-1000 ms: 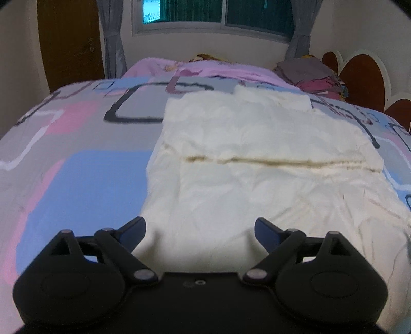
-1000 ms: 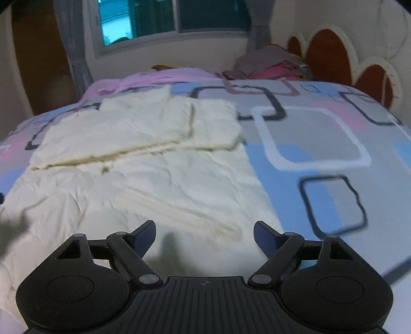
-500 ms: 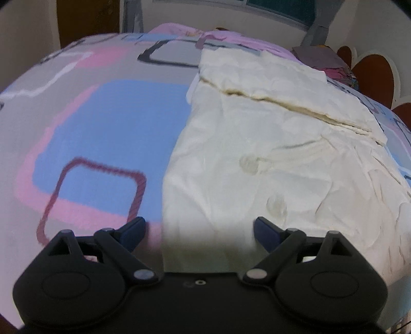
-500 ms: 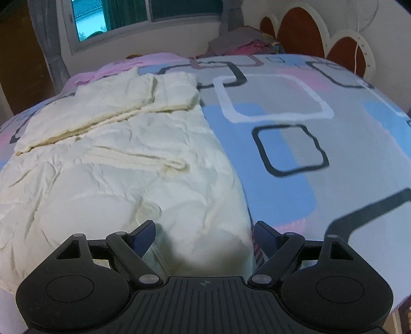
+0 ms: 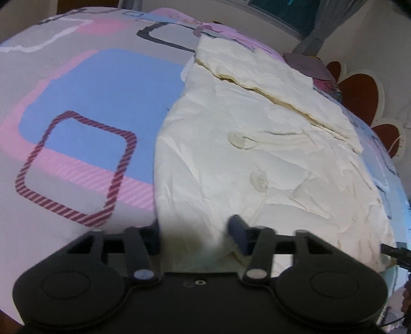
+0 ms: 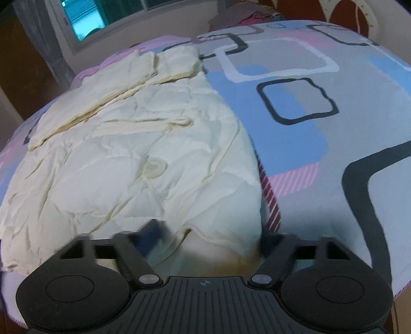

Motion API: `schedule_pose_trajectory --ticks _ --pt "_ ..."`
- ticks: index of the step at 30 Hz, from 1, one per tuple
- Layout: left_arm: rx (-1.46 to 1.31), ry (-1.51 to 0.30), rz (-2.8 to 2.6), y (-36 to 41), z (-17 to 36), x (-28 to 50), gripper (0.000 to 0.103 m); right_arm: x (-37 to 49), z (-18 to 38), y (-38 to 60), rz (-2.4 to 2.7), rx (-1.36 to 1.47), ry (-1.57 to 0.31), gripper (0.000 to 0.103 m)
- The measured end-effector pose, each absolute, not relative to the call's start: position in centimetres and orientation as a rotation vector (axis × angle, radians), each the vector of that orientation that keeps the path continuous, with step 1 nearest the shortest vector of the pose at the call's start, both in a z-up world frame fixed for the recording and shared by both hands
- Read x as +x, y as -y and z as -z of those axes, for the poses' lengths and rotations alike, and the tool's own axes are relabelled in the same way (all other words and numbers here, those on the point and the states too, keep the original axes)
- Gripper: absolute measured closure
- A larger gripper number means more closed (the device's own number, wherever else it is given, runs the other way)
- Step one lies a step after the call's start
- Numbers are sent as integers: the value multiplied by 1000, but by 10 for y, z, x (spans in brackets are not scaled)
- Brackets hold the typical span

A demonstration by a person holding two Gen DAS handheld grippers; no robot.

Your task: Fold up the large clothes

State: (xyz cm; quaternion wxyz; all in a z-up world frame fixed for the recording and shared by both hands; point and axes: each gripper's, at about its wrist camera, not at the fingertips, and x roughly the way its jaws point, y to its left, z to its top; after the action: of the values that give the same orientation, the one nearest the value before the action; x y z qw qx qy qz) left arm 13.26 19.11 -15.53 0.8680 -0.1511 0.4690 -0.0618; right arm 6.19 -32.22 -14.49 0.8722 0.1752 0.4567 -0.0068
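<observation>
A cream quilted jacket [image 5: 257,154] with big buttons lies flat on the patterned bedsheet [image 5: 90,102], its sleeves folded across the far part. My left gripper [image 5: 195,231] is at the jacket's near left corner. Its jaws are closing, and the hem is bunched between the pads. In the right wrist view the same jacket [image 6: 128,154] fills the left half of the picture. My right gripper [image 6: 210,233] straddles the near right corner. Its jaws are closing too, with the puffed hem rising between the blurred fingers, which stand wide apart.
The bedsheet [image 6: 321,128] stretches bare to the right of the jacket. A pile of folded clothes [image 5: 308,64] sits at the far end by the scalloped brown headboard [image 5: 359,92]. A window [image 6: 84,23] and curtains are behind the bed.
Both grippers came down and back to the jacket's near hem. Their fingers have drawn closer together, the left ones more, and cloth now bulges between them.
</observation>
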Motion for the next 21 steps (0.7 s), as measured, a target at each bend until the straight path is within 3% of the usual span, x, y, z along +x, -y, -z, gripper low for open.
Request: schedule_pose_trajectory --ticks 4,7,12,21 --pt "-358 -1002 181 -190 157 134 82 63 143 320 -5 398 -956 70" --pt "-376 -996 196 -190 154 135 91 64 138 317 1 395 -952 78" --pt "-404 -945 218 -195 138 136 94 62 120 317 1 411 -906 85" --pt "-411 -790 274 -192 87 155 96 83 67 307 -37 388 -790 86"
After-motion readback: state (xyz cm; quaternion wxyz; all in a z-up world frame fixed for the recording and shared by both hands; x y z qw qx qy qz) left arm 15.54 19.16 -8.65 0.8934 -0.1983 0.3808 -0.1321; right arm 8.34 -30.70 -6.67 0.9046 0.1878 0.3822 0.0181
